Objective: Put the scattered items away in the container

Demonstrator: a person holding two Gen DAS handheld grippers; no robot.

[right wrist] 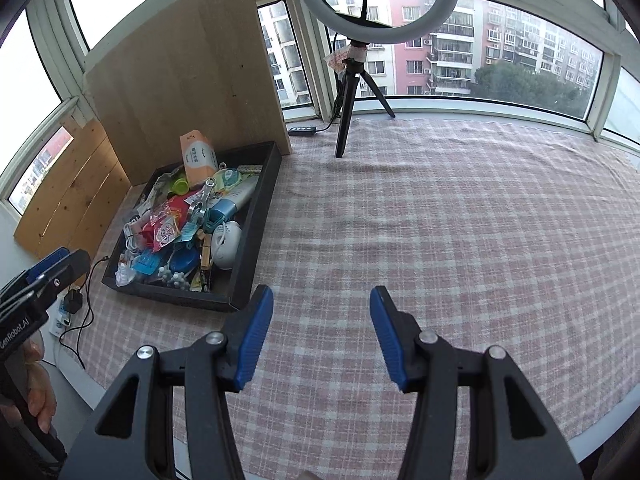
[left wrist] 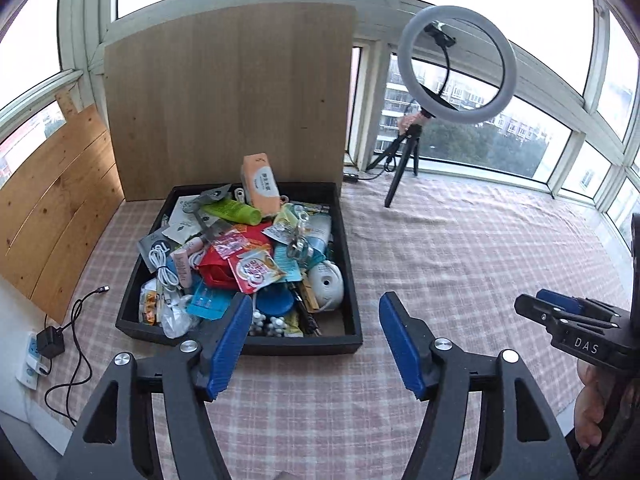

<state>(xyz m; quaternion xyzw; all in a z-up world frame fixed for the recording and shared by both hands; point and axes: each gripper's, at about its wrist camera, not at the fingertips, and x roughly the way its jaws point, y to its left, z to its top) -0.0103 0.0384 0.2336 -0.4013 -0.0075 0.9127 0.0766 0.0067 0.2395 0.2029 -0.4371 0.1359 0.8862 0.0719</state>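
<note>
**Tray full, both claws empty**

The black tray (left wrist: 352, 264) sits on the checked cloth (left wrist: 460, 248), its far edge against the upright wooden board (left wrist: 228, 100). It is heaped with small items: an orange carton (left wrist: 261, 185) standing at the back, a green tube (left wrist: 234, 211) beside it, a red pouch (left wrist: 214, 270) in the middle, a coiled white cable (left wrist: 162, 268) toward the left wall, a white round gadget (left wrist: 327, 285) toward the right wall, a blue lid (left wrist: 273, 303) near the front.

My left gripper (left wrist: 316, 344) hangs over the cloth just in front of the tray's near wall; jaws spread wide, nothing between them. My right gripper (right wrist: 321, 338) hangs over bare cloth to the right of the tray (right wrist: 256, 220); jaws equally wide, nothing held.

Outward: a black charger and cable (left wrist: 60, 340) lie off the tray's left corner. A ring light on a tripod (left wrist: 456, 64) stands on the cloth by the windows (left wrist: 500, 144).
</note>
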